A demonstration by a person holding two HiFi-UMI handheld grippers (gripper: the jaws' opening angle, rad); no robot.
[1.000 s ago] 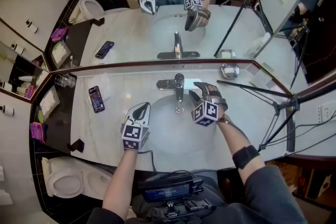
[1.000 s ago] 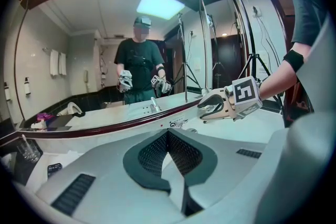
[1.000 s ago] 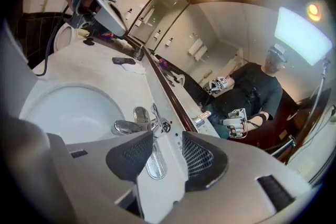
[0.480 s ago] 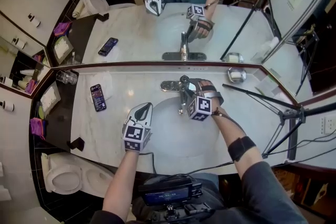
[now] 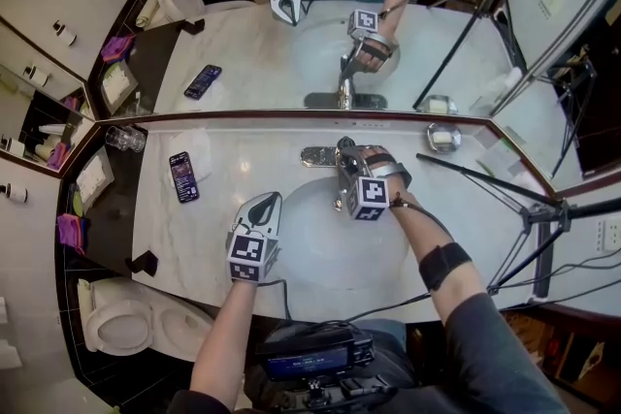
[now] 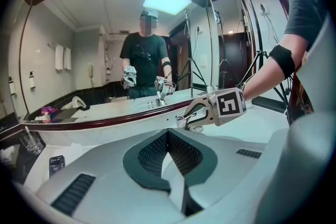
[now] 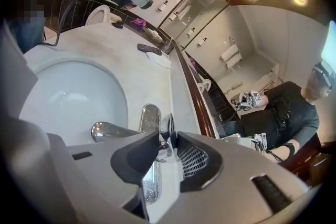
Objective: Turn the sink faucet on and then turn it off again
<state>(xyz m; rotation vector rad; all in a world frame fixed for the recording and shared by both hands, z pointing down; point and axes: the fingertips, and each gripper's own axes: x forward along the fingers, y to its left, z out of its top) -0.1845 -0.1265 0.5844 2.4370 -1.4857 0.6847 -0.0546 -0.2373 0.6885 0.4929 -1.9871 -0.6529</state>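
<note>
Right now the faucet point(image 5: 315, 154) sits at the back rim of the basin point(image 5: 310, 252), just under the mirror point(image 5: 243, 63). Its lever point(image 7: 169, 128) stands between the jaws of the right gripper point(image 5: 345, 153), which comes in from the faucet's right. Those jaws have just been closing and now pinch the lever, pads on both sides. The spout point(image 7: 107, 131) pokes out over the basin below them. The left gripper point(image 5: 260, 201) hangs over the counter point(image 5: 213, 238) front-left of the faucet, well apart from it, jaws pressed together on nothing. A phone point(image 5: 183, 176) lies farther left of the faucet. A soap dish point(image 5: 444, 138) sits to its right.
</note>
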